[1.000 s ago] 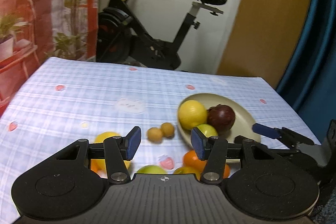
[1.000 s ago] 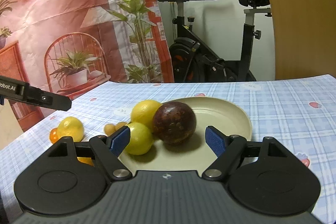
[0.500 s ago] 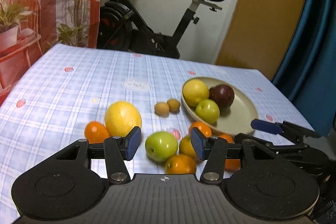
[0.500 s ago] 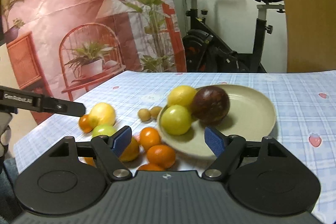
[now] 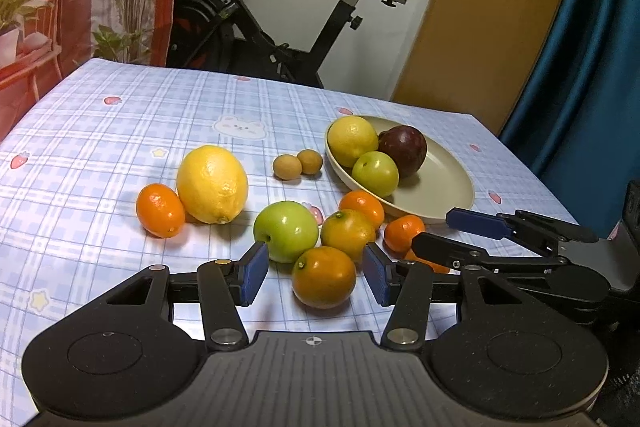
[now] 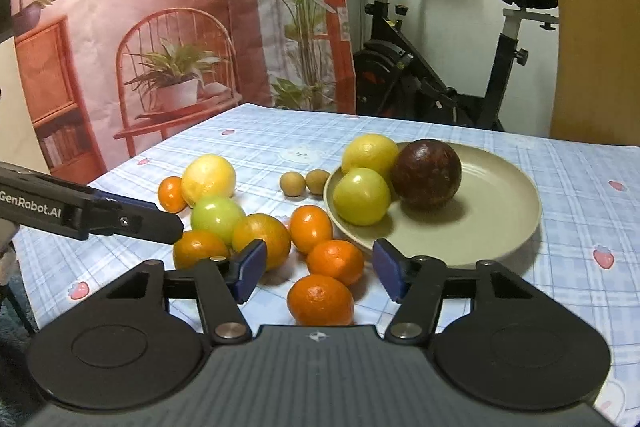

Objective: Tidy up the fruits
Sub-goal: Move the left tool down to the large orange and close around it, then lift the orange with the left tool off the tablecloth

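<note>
A beige plate (image 5: 448, 187) (image 6: 500, 211) holds a yellow lemon (image 5: 352, 141), a small green fruit (image 5: 375, 174) and a dark purple fruit (image 5: 404, 150) (image 6: 426, 174). On the cloth lie a large lemon (image 5: 212, 184), a green apple (image 5: 286, 231), several oranges and two small brown fruits (image 5: 296, 163). My left gripper (image 5: 316, 273) is open, with an orange (image 5: 323, 277) just ahead between its fingers. My right gripper (image 6: 318, 269) is open above an orange (image 6: 320, 300) near the plate's front rim.
The table has a blue checked cloth (image 5: 100, 131). An exercise bike (image 5: 280, 23) stands behind the far edge. A printed backdrop (image 6: 140, 27) is at the left, a blue curtain (image 5: 580, 47) at the right. The right gripper's fingers (image 5: 480, 223) show in the left view.
Both grippers have pulled back and risen from the plate. The loose fruit on the cloth has come into view in front of them. Both stay open.
</note>
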